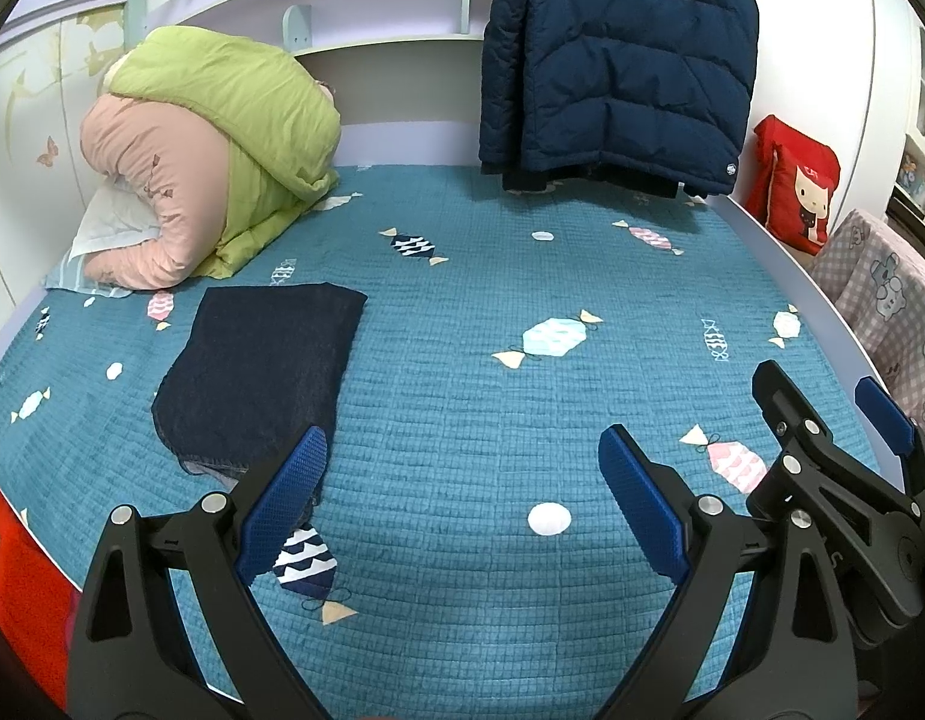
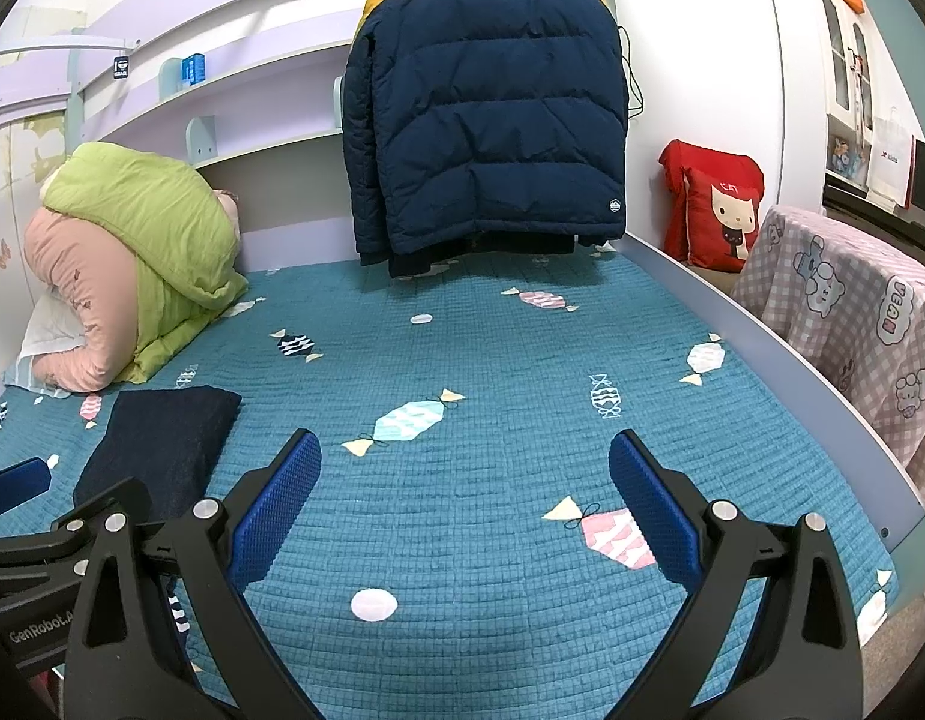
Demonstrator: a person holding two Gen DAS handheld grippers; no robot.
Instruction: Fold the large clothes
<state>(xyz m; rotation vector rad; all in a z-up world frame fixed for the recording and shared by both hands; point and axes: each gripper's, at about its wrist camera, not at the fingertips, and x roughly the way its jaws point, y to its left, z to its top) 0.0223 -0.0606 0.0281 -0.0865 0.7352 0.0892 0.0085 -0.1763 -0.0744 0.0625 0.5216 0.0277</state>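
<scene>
A folded dark navy garment (image 1: 258, 372) lies flat on the teal bedspread (image 1: 492, 300), left of the middle; it also shows in the right wrist view (image 2: 162, 444). A navy and yellow puffer jacket (image 2: 486, 120) hangs at the head of the bed (image 1: 618, 60). My left gripper (image 1: 462, 492) is open and empty above the bedspread, its left finger just over the garment's near edge. My right gripper (image 2: 465, 492) is open and empty over bare bedspread, to the right of the left one; it also shows at the right of the left wrist view (image 1: 822, 402).
A rolled green and pink quilt (image 1: 216, 156) sits on a pillow at the back left. A red cat cushion (image 2: 720, 210) and a pink checked blanket (image 2: 852, 312) lie beyond the bed's right rail (image 2: 762, 324). Shelves run along the headboard.
</scene>
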